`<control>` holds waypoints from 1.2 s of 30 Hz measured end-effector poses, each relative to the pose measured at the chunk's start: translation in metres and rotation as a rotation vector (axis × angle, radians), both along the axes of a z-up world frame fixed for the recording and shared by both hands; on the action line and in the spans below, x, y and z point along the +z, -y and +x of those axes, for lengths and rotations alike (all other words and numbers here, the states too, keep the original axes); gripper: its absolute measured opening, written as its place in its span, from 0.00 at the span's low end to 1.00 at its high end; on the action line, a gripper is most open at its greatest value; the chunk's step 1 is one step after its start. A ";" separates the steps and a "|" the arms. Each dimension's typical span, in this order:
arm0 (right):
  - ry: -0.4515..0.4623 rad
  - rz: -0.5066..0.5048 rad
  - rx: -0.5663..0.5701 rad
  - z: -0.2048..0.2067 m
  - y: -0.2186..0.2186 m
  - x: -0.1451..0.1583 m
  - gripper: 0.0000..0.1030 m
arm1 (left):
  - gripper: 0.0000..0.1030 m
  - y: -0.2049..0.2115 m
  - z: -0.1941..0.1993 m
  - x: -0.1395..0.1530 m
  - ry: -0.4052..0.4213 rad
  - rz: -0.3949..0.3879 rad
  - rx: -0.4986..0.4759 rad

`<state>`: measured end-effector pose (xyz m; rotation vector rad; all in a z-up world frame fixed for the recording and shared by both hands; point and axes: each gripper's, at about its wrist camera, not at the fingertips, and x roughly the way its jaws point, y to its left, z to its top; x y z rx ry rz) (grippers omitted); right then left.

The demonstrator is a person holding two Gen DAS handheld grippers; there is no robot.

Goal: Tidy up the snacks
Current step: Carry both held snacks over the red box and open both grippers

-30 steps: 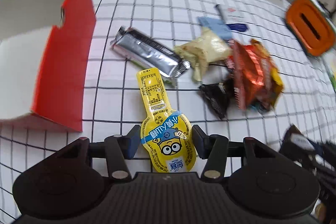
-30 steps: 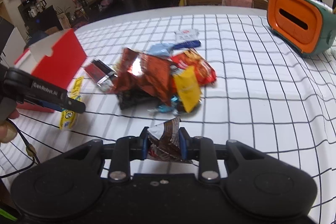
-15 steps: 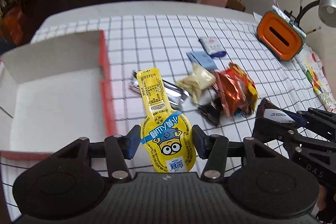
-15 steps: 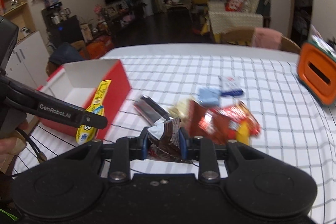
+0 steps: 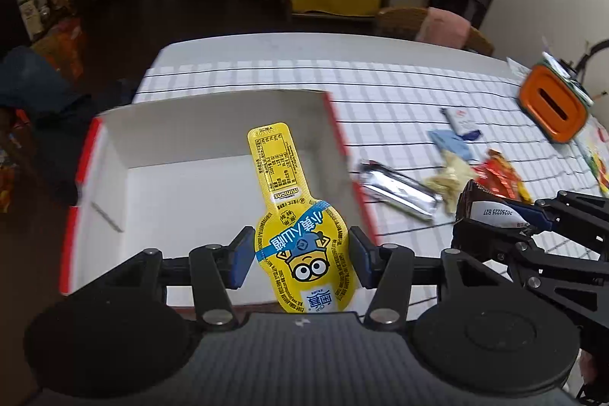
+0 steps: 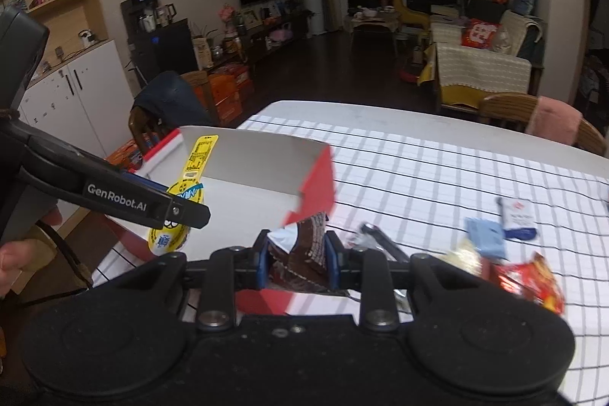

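The left gripper (image 5: 300, 255) pinches a yellow cartoon-printed pouch (image 5: 300, 234) above the open red-sided white cardboard box (image 5: 198, 193). Beside it, the right gripper (image 6: 297, 259) clamps a crumpled brown wrapper (image 6: 304, 246) near the box's red corner, on the checked tablecloth (image 6: 437, 177).

Right claw (image 6: 296, 255) grips brown wrapper (image 6: 304, 250) beside red box (image 6: 312, 177).

The pouch (image 5: 300, 238) is showing yellow with a blue diagonal band and a cartoon face. The box (image 5: 213, 185) is showing white inside, red outside. The worktop (image 5: 399, 109) is displaying a white cloth with a black grid. The wrapper (image 6: 304, 246) is showing brown. The tool (image 5: 300, 259) pads are showing blue
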<state>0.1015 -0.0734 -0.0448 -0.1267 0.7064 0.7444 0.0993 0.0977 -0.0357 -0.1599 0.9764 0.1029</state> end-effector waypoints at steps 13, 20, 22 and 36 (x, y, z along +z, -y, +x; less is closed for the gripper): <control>-0.044 -0.072 0.040 0.021 -0.094 -0.023 0.26 | 0.51 -0.083 0.000 -0.021 -0.051 0.076 0.060; -0.072 -0.150 0.064 0.030 -0.133 -0.047 0.26 | 0.51 -0.107 0.016 -0.044 -0.104 0.088 0.052; -0.091 -0.168 0.062 0.032 -0.141 -0.055 0.26 | 0.51 -0.111 0.018 -0.050 -0.121 0.085 0.047; -0.171 -0.244 0.049 0.035 -0.160 -0.084 0.27 | 0.51 -0.108 0.025 -0.084 -0.214 0.112 -0.026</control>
